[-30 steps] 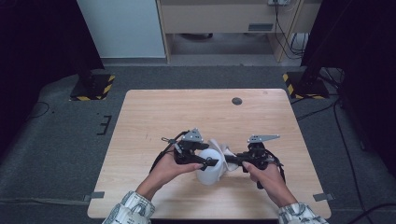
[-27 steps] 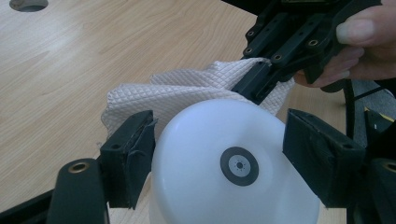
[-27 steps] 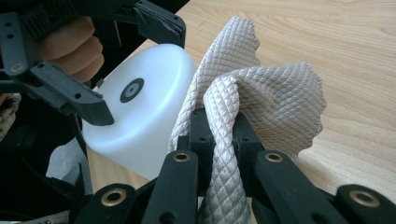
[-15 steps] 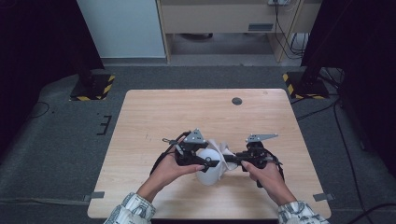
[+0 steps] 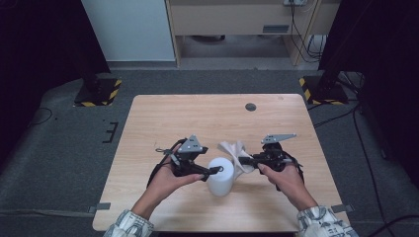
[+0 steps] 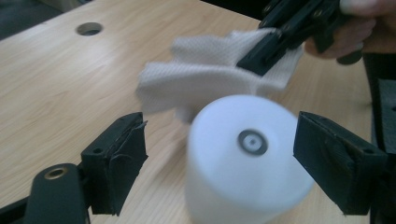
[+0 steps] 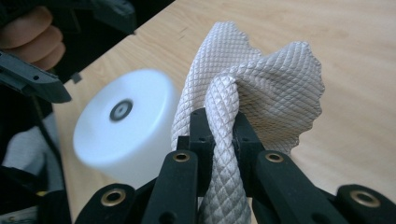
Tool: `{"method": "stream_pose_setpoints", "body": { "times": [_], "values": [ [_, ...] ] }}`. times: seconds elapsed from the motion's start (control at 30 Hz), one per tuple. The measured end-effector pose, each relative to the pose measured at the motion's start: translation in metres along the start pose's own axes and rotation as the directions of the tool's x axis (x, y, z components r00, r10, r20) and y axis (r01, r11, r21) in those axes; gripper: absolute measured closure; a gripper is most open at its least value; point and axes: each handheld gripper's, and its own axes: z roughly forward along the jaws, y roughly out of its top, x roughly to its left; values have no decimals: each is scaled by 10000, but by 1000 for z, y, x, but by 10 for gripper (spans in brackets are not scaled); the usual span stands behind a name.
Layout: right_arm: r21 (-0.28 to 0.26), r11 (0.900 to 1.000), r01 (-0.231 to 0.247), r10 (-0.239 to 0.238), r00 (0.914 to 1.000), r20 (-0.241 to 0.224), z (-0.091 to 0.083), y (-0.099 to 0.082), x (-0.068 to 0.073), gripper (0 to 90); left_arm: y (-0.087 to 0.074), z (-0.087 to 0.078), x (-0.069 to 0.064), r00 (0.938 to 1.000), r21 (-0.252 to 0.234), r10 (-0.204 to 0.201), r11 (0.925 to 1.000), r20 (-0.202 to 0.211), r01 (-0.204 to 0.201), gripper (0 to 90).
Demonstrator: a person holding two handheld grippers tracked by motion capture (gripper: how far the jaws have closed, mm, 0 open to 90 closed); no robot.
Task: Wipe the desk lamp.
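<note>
The roll of paper towel [image 5: 221,176] stands upright low in the centre of the high view, on the table [image 5: 163,118]. The left gripper [image 6: 219,154] has just been opening; its jaws now stand apart either side of the roll, clear of it. The right gripper [image 7: 219,135] is clamped on a bunched sheet [image 7: 261,88], lifted just right of the roll. To tear cleanly, I'd steady the roll first, then pull the sheet sideways, not upward.
</note>
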Motion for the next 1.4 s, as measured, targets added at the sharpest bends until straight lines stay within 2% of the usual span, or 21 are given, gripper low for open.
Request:
{"method": "stream_pose_setpoints", "body": {
  "times": [0.03, 0.07, 0.1, 0.2, 0.23, 0.33, 0.43, 0.53, 0.67, 0.7, 0.73, 0.77, 0.83, 0.87, 0.93, 0.97, 1.07, 1.17, 1.2, 1.3, 1.4],
  "values": [
    [13, 9999, 115, -115, 9999, 83, -1, 6, -1, 826, -5, -6, 4, 9997, -69, -150, 9999, -189, 149, 165],
    [114, 9993, 347, -349, 9992, 219, -1, 19, 0, 827, -14, -15, 12, 9978, -244, -512, 9984, -431, 502, 165],
    [114, 9993, 347, -349, 9992, 219, -1, 19, 0, 827, -14, -15, 12, 9978, -244, -512, 9984, -431, 502, 165],
    [361, 9974, 631, -646, 9970, 416, 5, 40, -1, 826, -32, -28, 27, 9900, -469, -1050, 9938, -945, 1009, 165],
    [443, 9967, 685, -706, 9964, 467, 7, 46, -1, 826, -41, -31, 34, 9848, -458, -1268, 9915, -1185, 1222, 165],
    [755, 9932, 885, -923, 9946, 477, 21, 65, 2, 826, -60, -37, 47, 9701, -498, -1902, 9815, -1510, 1847, 165],
    [1241, 9848, 1219, -1275, 9911, 387, 41, 82, 7, 825, -73, -41, 56, 9579, -386, -2215, 9752, -1828, 2182, 165],
    [1587, 9773, 1402, -1456, 9891, 228, 63, 96, 10, 825, -83, -42, 63, 9497, -325, -2435, 9698, -1967, 2419, 168],
    [2184, 9617, 1656, -1693, 9856, -16, 96, 108, 15, 825, -91, -43, 67, 9391, -279, -2634, 9642, -2208, 2639, 169],
    [2447, 9541, 1730, -1746, 9845, -152, 112, 112, 20, 824, -92, -43, 67, 9383, -288, -2645, 9638, -2225, 2649, 173],
    [2447, 9541, 1730, -1746, 9845, -152, 112, 112, 20, 824, -93, -43, 68, 9376, -243, -2623, 9643, -2284, 2638, 173],
    [2551, 9492, 1840, -1832, 9827, -272, 119, 113, 22, 823, -93, -44, 68, 9357, -254, -2659, 9632, -2320, 2674, 173],
    [2896, 9342, 2083, -2027, 9780, -496, 140, 115, 34, 804, -92, -45, 68, 9367, -295, -2635, 9641, -2304, 2640, 174],
    [3004, 9281, 2202, -2128, 9754, -575, 147, 115, 37, 767, -92, -45, 68, 9362, -344, -2649, 9638, -2311, 2642, 174],
    [3279, 9161, 2308, -2150, 9730, -844, 158, 113, 44, 615, -92, -45, 67, 9365, -346, -2606, 9650, -2346, 2598, 174],
    [3346, 9128, 2340, -2202, 9722, -791, 161, 113, 47, 558, -92, -46, 67, 9365, -311, -2562, 9661, -2396, 2564, 174],
    [3358, 9126, 2330, -2206, 9725, -753, 162, 113, 49, 527, -92, -46, 66, 9364, -342, -2548, 9666, -2412, 2541, 174],
    [3141, 9193, 2369, -2212, 9715, -852, 156, 114, 50, 481, -91, -46, 66, 9348, -399, -2590, 9655, -2430, 2571, 174],
    [3141, 9193, 2369, -2212, 9715, -852, 156, 114, 50, 481, -90, -46, 66, 9363, -380, -2545, 9667, -2422, 2530, 174],
    [2864, 9306, 2278, -2161, 9737, -723, 147, 117, 48, 481, -90, -44, 65, 9388, -299, -2458, 9688, -2413, 2460, 174],
    [2711, 9368, 2211, -2145, 9752, -540, 139, 118, 45, 480, -89, -42, 64, 9422, -291, -2408, 9702, -2330, 2407, 173]
  ]
}}
